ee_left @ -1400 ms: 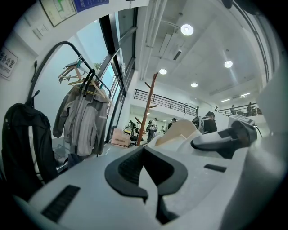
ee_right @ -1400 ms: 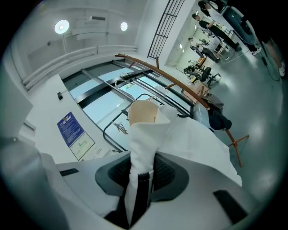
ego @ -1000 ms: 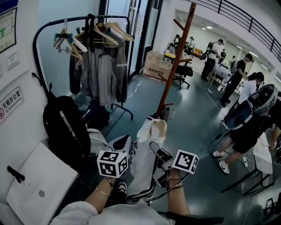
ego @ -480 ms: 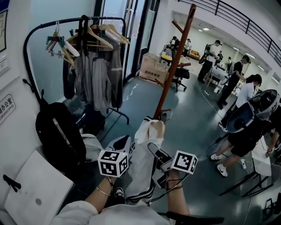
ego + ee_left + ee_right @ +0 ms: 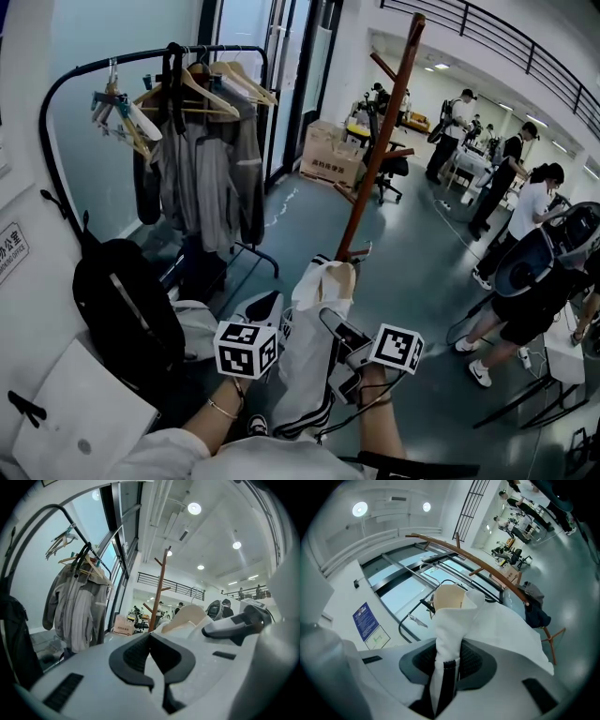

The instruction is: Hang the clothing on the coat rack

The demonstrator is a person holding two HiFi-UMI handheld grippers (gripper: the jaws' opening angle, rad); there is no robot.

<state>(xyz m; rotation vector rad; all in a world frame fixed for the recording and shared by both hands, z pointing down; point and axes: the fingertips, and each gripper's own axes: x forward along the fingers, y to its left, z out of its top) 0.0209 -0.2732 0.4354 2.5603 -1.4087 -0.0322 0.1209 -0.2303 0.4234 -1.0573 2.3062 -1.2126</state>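
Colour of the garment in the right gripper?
The garment is white with a dark stripe; right gripper view.

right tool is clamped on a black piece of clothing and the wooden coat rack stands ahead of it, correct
Not quite. The garment clamped in the right tool is white with only a dark stripe, not black; the right gripper view shows it. The wooden coat rack does stand ahead.

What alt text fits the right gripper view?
The right gripper clamps a fold of a white garment with a dark stripe, its cream collar showing above. Behind it, the wooden coat rack crosses the frame diagonally.
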